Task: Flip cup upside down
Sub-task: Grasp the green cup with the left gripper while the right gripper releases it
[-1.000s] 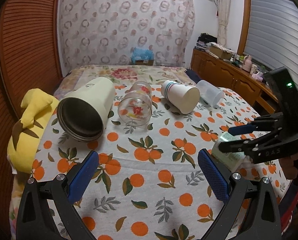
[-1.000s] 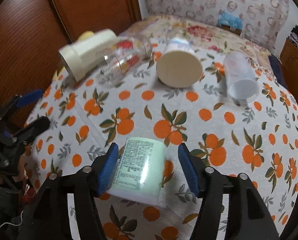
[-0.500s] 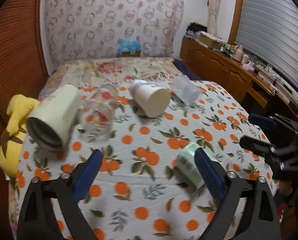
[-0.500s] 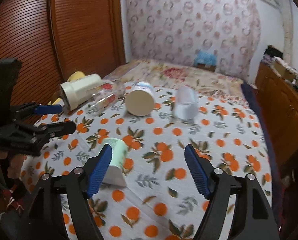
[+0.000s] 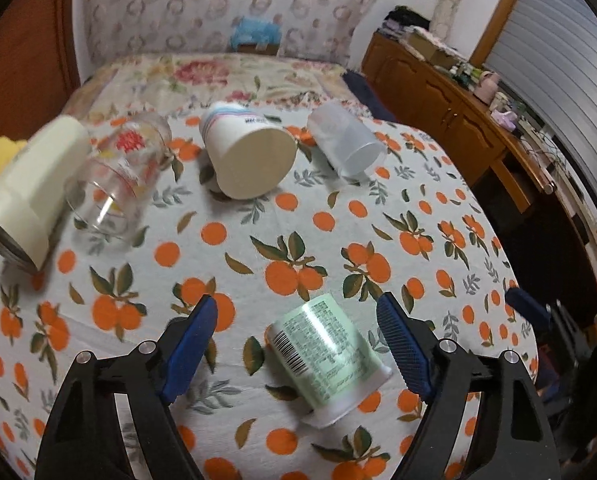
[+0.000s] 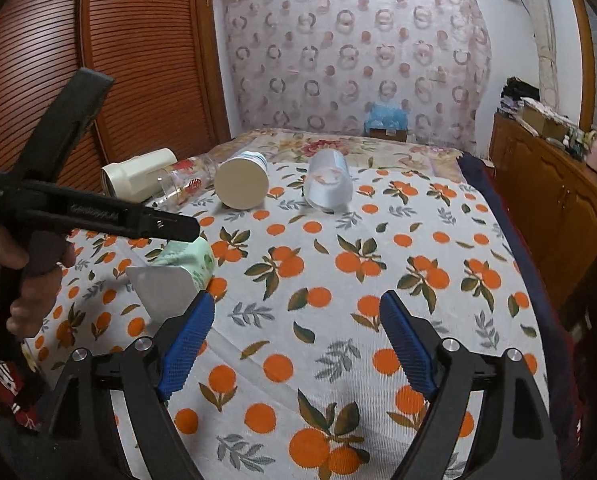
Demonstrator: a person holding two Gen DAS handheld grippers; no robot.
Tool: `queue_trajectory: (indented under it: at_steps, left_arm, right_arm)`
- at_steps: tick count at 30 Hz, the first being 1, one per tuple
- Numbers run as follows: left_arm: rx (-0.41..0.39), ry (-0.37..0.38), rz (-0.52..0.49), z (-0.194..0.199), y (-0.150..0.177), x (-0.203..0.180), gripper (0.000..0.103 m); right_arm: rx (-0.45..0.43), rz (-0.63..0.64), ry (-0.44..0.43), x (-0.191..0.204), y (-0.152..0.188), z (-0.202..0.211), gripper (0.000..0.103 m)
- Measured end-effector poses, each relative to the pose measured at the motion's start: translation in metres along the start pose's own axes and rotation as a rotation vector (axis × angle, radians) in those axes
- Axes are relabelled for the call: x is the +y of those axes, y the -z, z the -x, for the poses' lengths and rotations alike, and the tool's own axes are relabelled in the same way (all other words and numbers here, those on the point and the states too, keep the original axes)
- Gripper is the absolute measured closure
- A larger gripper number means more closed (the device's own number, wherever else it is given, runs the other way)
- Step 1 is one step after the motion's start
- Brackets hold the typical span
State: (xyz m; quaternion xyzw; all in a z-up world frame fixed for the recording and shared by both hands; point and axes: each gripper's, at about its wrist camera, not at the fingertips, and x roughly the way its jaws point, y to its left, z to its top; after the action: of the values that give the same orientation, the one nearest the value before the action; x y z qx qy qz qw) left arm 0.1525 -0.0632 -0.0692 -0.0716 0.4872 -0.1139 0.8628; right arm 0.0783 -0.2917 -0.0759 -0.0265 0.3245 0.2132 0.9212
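A pale green cup (image 5: 324,356) with a printed label and barcode lies on its side on the orange-print cloth, its white rim towards me. My left gripper (image 5: 298,344) is open, with the cup between its blue fingers and not touched. In the right wrist view the same cup (image 6: 178,276) lies at the left under the left gripper's black body. My right gripper (image 6: 296,340) is open and empty, to the right of the cup.
Several more cups lie on their sides at the back: a cream tumbler (image 5: 30,188), a clear glass (image 5: 118,184), a white paper cup (image 5: 250,156), a frosted plastic cup (image 5: 346,144). A wooden sideboard (image 5: 478,120) stands right; a louvred door (image 6: 78,60) left.
My right gripper has let go of the green cup and drawn back to the right. My left gripper has moved right and down, so the cup now lies between its fingers.
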Motion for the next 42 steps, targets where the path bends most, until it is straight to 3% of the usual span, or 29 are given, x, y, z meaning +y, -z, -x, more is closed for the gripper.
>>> queue_trajectory:
  at_steps: [9,15,19,26,31,35,42]
  left_arm:
    - [0.106,0.02,0.087,-0.017,0.0,0.004,0.026]
    - [0.166,0.054,0.139,-0.029,0.0,0.009,0.036]
    - [0.195,0.097,0.171,-0.037,-0.001,0.013,0.048]
    - [0.091,0.065,0.088,-0.018,-0.01,0.004,0.049]
    - [-0.034,-0.029,-0.027,-0.008,-0.021,0.002,0.05]
    - [-0.11,-0.061,-0.066,-0.008,-0.031,0.008,0.05]
    - [-0.187,-0.129,-0.144,-0.015,-0.037,0.009,0.05]
  right_arm:
    - [-0.018,-0.023,-0.025,-0.003,0.008,0.003,0.017]
    - [-0.021,-0.028,-0.033,-0.001,0.01,0.003,0.017]
    - [-0.02,-0.029,-0.028,-0.001,0.01,0.003,0.017]
    - [-0.025,-0.027,-0.011,-0.004,0.009,0.002,0.017]
    - [-0.027,-0.033,-0.005,-0.006,0.005,-0.003,0.017]
    - [-0.024,-0.042,0.001,-0.009,0.001,-0.007,0.017]
    - [-0.021,-0.047,0.008,-0.01,-0.004,-0.012,0.017]
